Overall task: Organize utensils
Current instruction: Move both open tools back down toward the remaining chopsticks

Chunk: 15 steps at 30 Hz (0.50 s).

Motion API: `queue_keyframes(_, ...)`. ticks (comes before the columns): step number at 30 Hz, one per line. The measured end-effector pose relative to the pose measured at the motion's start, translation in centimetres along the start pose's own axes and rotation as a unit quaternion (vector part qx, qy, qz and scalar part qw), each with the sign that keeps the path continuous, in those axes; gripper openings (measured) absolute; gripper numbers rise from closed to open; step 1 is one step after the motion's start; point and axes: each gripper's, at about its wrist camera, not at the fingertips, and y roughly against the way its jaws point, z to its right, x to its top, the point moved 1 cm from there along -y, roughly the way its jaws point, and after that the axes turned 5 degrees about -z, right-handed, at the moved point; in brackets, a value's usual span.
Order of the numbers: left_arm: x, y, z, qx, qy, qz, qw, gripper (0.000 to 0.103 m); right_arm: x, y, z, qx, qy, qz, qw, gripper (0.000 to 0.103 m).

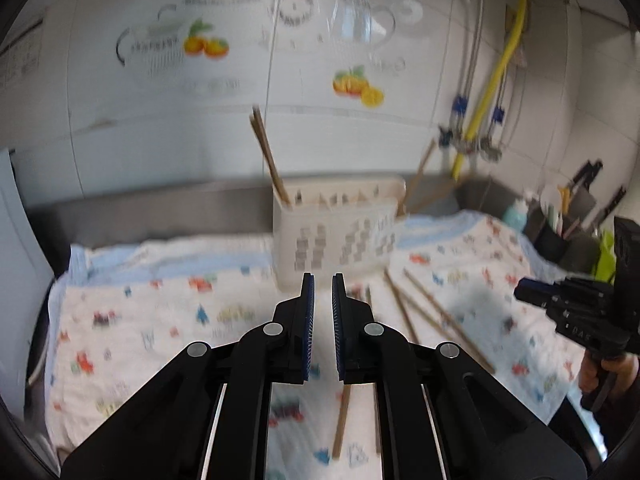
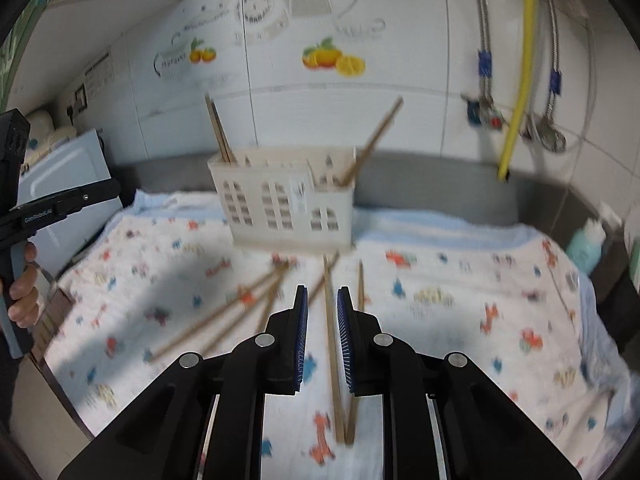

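Observation:
A cream slotted utensil holder (image 1: 336, 236) (image 2: 280, 200) stands at the back of the patterned cloth (image 1: 160, 320) (image 2: 440, 340). Two chopsticks (image 1: 268, 152) (image 2: 218, 128) lean in its left end and one chopstick (image 2: 376, 136) in its right end. Several loose chopsticks (image 1: 424, 312) (image 2: 224, 320) lie on the cloth in front of it. My left gripper (image 1: 322, 276) is shut and empty, above the cloth just before the holder. My right gripper (image 2: 323, 289) is slightly open; a loose chopstick (image 2: 330, 320) lies on the cloth under the gap, and the pads do not touch it.
A teal bottle (image 2: 586, 244) and a dark caddy (image 1: 552, 236) stand at the right by the wall. A yellow hose (image 2: 520, 80) and metal pipes hang on the tiled wall. A white appliance (image 2: 60, 184) sits at the left. A hand (image 2: 24, 292) holds the left gripper's handle.

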Motion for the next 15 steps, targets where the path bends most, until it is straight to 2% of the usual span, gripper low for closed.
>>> queue_keyframes(8,-6.8,-2.4,-0.1,-0.013,0.01,-0.065,0.9978,0.009,-5.6,-1.5,1.1,-0.024,-0.02,-0.039,0.999,0.015)
queue_keyframes(15,-11.0,-4.5,0.2,-0.027,0.013,-0.115,0.9929,0.009,-8.0,-3.9,2.0,-0.02,-0.045,-0.072,0.996,0.015)
